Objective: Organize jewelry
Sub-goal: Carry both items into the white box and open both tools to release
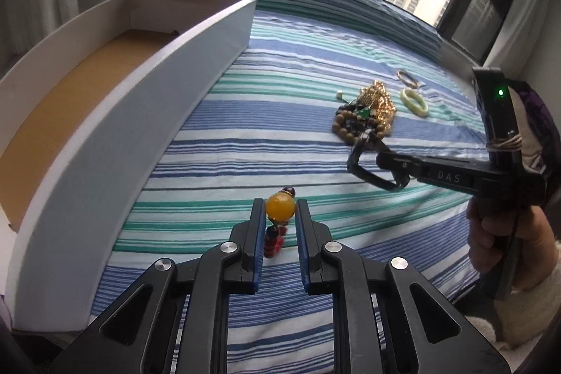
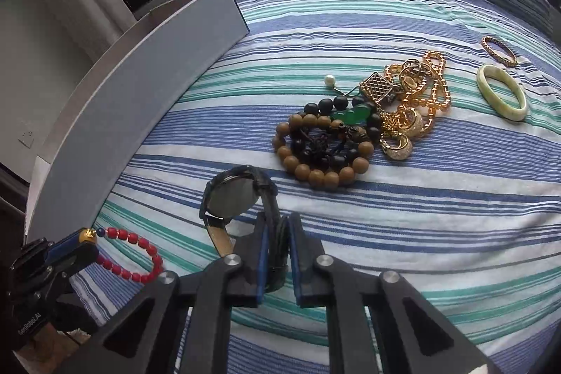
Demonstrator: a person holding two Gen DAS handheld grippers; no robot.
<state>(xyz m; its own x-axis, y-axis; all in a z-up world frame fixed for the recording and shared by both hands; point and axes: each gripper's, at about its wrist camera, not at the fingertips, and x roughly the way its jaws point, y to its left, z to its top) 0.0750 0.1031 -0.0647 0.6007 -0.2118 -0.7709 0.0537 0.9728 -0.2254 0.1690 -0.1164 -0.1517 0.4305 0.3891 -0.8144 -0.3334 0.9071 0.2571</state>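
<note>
Jewelry pile (image 2: 364,121) sits mid-bedspread (image 2: 420,233), jade bangle (image 2: 502,92) just right of it. Right gripper (image 2: 279,251) clamps black watch (image 2: 231,195) by its strap; left gripper (image 1: 279,216) pinches red bead bracelet (image 2: 135,255) at the amber bead, beside white box (image 1: 105,142)

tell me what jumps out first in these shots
The left gripper is shut on a red bead bracelet, pinching its big amber bead beside the white box. The right gripper clamps a black watch by its strap. Behind it, tangled gold chains and wooden beads lie on the striped cloth.
</note>
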